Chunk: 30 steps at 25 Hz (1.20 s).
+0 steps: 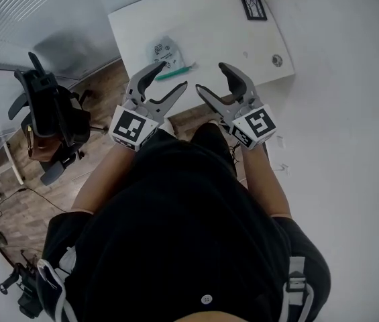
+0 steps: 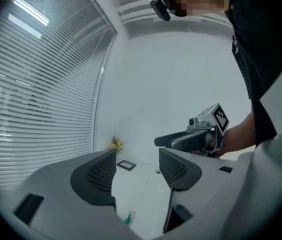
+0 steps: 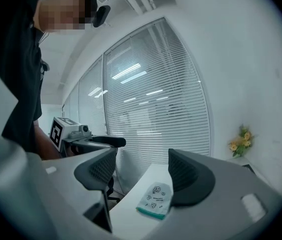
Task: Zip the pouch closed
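Left gripper (image 1: 174, 74), right gripper (image 1: 209, 76): jaws apart, empty, short of pouch (image 1: 164, 51) on tabletop (image 1: 202, 25). Zipping not yet started.

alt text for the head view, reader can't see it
From above, a person in a black top holds the left gripper and right gripper, both open and empty, by the near edge of a white table. A pouch with a teal edge lies on it just beyond the left gripper; a black office chair stands at left.
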Motion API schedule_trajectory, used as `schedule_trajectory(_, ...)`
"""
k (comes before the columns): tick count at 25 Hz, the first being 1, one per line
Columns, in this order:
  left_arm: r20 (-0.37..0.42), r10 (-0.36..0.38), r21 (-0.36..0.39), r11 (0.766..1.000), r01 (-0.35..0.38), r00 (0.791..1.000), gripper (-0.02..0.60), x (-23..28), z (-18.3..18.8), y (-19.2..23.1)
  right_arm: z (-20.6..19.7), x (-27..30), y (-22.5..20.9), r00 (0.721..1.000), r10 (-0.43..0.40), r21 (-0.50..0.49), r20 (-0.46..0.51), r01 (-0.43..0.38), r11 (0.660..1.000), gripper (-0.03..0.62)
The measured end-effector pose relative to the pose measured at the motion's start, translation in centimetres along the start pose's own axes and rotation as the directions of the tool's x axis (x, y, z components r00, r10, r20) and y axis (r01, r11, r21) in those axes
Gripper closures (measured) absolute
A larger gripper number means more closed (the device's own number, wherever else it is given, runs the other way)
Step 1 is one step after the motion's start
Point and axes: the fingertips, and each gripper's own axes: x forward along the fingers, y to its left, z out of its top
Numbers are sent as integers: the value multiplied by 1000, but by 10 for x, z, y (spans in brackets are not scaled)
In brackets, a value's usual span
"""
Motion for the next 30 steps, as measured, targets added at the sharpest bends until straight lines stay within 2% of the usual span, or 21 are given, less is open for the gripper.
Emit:
schedule_trajectory(6,-31,134,-36,990,-135,991,307,23,-10,37,0,35,-52,994,104,34,-37,-103,994,263)
schedule_trajectory(9,-53,227,-47,972,-229,972,308,31,-14,48,2,51,-71,981,183,25,-64,-182,983,263)
schedule_trajectory(12,-75,314,-58,946,-318,946,310,38,-19,55,-5,66,-86,957,270,15,-107,-270,963,263)
schedule_trajectory(20,-141,472,-102,867,-487,870,313,65,-48,63,-52,96,-125,861,446,17,-243,-456,890,281)
schedule_trajectory(27,-220,566,-151,785,-601,795,313,76,-89,62,-107,108,-137,750,542,15,-379,-581,814,304)
schedule_trajectory(30,-259,585,-182,752,-633,769,314,84,-112,59,-132,110,-139,702,561,15,-439,-619,785,313)
